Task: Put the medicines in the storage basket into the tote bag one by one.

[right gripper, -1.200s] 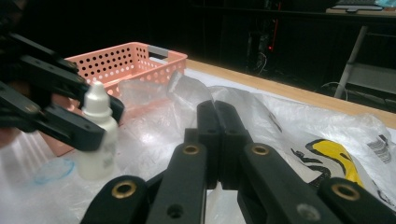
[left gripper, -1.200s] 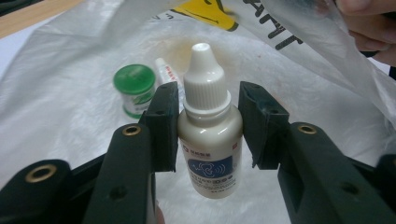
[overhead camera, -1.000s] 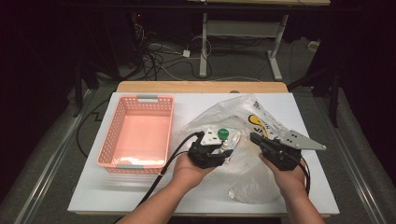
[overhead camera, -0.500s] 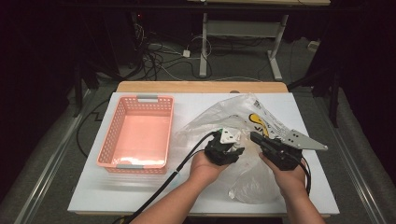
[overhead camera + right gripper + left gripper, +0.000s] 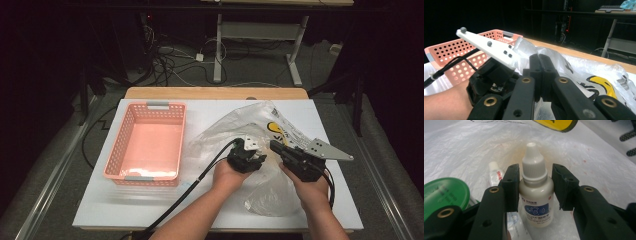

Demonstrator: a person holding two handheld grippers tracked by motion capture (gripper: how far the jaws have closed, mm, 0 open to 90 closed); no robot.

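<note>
Two forearms come in from the near edge of the white worktop [image 5: 150, 200], each hand holding a gripper over a crumpled clear plastic bag [image 5: 235, 127] at centre-right. Left gripper [image 5: 248, 159] reaches forward and rightward into the bag's mouth, hand wrapped under its body, cable trailing back toward the near-left. In the left gripper view its jaws stand apart on either side of a small white dropper bottle [image 5: 536, 192], which sits upright between them; left pad close against the bottle's shoulder, right pad with a narrow gap. Not yet clamped. Green lid [image 5: 445, 192] lies at lower left inside the bag, a small white tube [image 5: 495, 172] just behind the left jaw.

Right gripper [image 5: 278, 147] sits just right of the left one, pointing left. In the right gripper view its jaws are pressed together on a fold of the bag's film. Pink basket [image 5: 147, 145] stands well apart on the worktop's left.
</note>
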